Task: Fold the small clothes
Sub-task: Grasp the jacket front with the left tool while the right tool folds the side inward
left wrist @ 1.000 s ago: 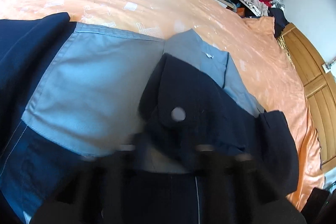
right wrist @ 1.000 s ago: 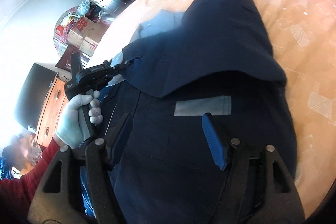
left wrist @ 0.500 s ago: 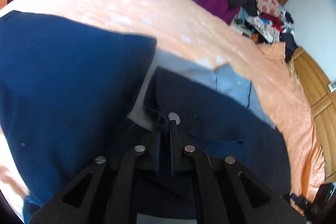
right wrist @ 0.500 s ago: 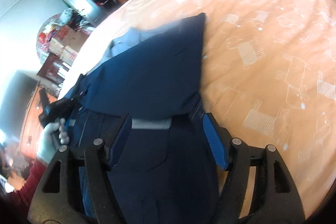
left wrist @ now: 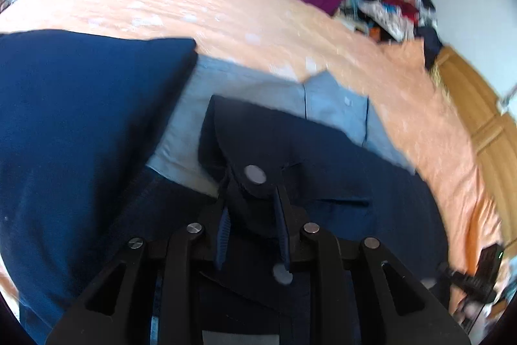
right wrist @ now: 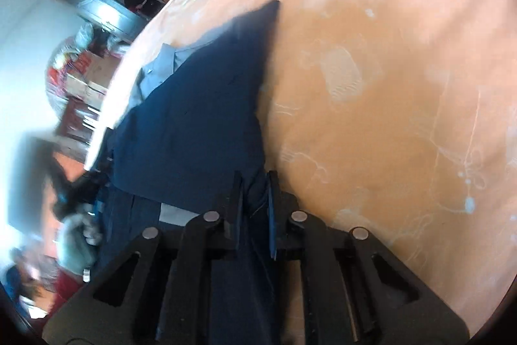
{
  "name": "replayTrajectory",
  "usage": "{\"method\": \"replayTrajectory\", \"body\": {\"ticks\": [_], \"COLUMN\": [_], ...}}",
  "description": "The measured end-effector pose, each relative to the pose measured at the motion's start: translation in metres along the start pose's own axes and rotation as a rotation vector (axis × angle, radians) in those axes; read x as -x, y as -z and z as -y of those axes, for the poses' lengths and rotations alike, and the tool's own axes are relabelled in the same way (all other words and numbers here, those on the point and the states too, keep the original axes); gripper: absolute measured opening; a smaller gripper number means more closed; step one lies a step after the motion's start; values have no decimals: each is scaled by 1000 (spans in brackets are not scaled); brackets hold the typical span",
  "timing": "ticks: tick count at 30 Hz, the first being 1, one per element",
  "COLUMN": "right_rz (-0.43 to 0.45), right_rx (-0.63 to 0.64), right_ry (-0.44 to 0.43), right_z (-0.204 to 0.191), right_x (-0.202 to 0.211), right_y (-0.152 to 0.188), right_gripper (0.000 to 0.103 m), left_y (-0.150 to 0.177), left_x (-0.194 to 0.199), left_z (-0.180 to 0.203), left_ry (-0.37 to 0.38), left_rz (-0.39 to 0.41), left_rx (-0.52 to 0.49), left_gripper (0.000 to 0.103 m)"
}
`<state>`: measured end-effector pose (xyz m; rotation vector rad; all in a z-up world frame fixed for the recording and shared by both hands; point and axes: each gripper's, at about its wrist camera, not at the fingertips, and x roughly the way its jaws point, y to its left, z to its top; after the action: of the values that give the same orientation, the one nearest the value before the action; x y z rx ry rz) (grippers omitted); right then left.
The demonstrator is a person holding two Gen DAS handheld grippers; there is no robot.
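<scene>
We see a navy jacket (left wrist: pixel 323 170) with pale blue-grey panels, partly folded, on the orange bedspread (left wrist: pixel 200 5). Left gripper (left wrist: pixel 250 215) pinches a snap-button flap; right gripper (right wrist: pixel 253 199) clamps its dark edge.

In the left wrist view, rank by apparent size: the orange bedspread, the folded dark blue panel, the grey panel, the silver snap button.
1. Orange bedspread
2. Dark blue panel, enlarged by nearness to the camera
3. Grey panel
4. Snap button
</scene>
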<state>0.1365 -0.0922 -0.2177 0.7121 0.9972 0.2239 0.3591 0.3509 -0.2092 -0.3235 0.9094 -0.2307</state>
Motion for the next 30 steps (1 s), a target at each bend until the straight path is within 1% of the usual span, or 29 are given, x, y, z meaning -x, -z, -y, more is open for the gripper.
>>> {"method": "replayTrajectory", "body": {"ticks": [1,2,3,5,8,10,11,12,13,14,16,17,18,20,21,22,23,24,25,26,27,28,29,30], "right_rz": [-18,-10,-6,1,-8,4,33,74,116,153,172,167,155,104,69,22,-35,-59,-55,-40,-4,29,54,59], "right_rx": [-1,-14,-6,36,51,75,97,113,124,144,201,230,261,282,284,267,229,212,206,204,225,251,286,310], "right_ry": [-31,-52,-52,-18,0,37,59,67,54,32,26,26,27,27,25,30,57,61,70,75,68,65,50,45], "right_z": [5,7,4,-4,-5,-12,-18,-24,-29,-36,-49,-54,-57,-56,-51,-41,-27,-18,-15,-15,-19,-26,-33,-36], "right_x": [-4,-2,1,8,17,26,36,48,59,69,67,59,46,15,-3,-21,-41,-47,-45,-37,-20,-5,10,16], "right_y": [0,0,1,3,6,4,2,-1,-6,-14,-33,-43,-56,-79,-89,-97,-104,-105,-104,-103,-96,-88,-74,-64], "right_gripper": [10,11,14,19,25,37,48,50,50,50,47,40,33,30,30,30,26,13,7,7,15,17,17,17], "left_y": [2,4,4,3,5,6,7,7,7,8,6,5,2,-1,-2,-3,-3,-1,-1,-1,-5,-7,-10,-8], "left_x": [-3,-7,-8,-5,4,10,15,21,28,43,68,76,78,70,57,39,19,-3,-19,-21,-19,-16,-13,-12], "left_z": [1,-2,-5,-12,-18,-27,-28,-28,-27,-19,2,13,24,39,48,53,52,44,35,26,17,13,9,5], "left_ry": [-13,-19,-13,10,-19,-14,-20,-23,-36,-66,-76,-57,-19,61,89,88,51,5,-5,14,39,47,57,82], "left_rz": [-4,-7,-7,-3,13,18,23,26,34,67,145,174,187,163,133,86,30,-31,-72,-44,-46,-50,-46,-43], "left_rx": [-11,-14,-5,30,42,75,78,77,72,36,-54,-86,-111,-144,-166,-185,-177,-152,-138,-123,-77,-58,-54,-41], "left_gripper": [25,26,29,28,27,26,25,25,21,21,21,21,23,26,28,32,32,31,25,20,16,13,13,13]}}
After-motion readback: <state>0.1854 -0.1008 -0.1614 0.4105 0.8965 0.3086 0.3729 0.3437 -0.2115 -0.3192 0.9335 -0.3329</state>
